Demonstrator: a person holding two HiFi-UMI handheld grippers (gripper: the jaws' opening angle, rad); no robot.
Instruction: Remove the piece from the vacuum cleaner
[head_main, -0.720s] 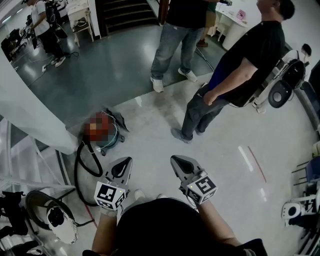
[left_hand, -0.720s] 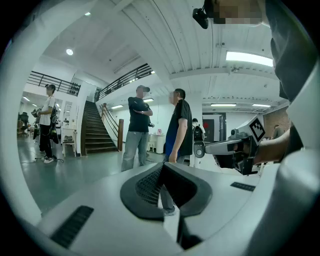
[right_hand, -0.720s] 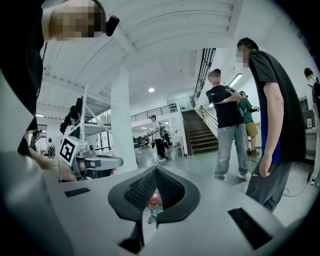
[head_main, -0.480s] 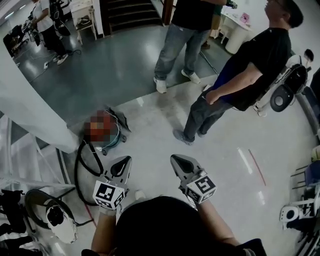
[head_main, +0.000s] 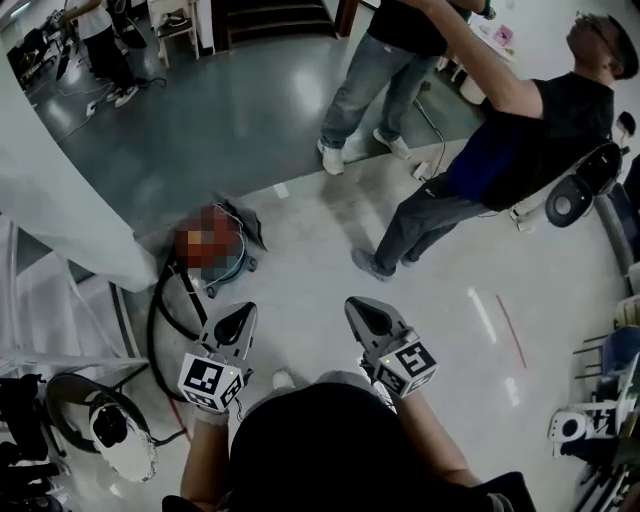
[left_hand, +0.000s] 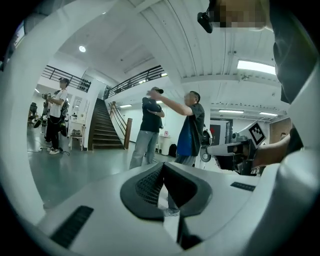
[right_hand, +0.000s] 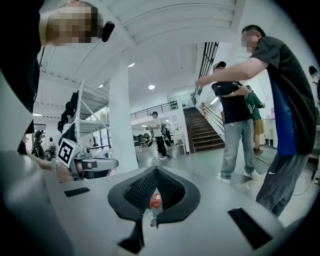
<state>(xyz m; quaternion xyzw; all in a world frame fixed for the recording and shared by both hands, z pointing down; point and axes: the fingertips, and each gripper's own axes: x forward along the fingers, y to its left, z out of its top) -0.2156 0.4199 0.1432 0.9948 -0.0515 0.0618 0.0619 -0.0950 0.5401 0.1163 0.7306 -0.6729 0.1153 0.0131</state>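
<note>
One vacuum cleaner (head_main: 228, 266) — teal drum, red top | black hose (head_main: 153, 335) looped

bystander in black shirt (head_main: 545, 120) now leaning back, his arm (head_main: 470, 60) swung up from hip toward the second person (head_main: 385, 60), my left gripper (head_main: 232, 326) drifted slightly left, my right gripper (head_main: 366, 316) slightly up, vacuum cleaner (head_main: 212, 250) a bit higher in head view

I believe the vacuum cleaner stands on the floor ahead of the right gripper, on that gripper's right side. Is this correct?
Not quite. The vacuum cleaner does stand on the floor, but it is ahead of the left gripper, slightly to that gripper's left, and not on the right side of the right gripper. The head view shows this.
</note>
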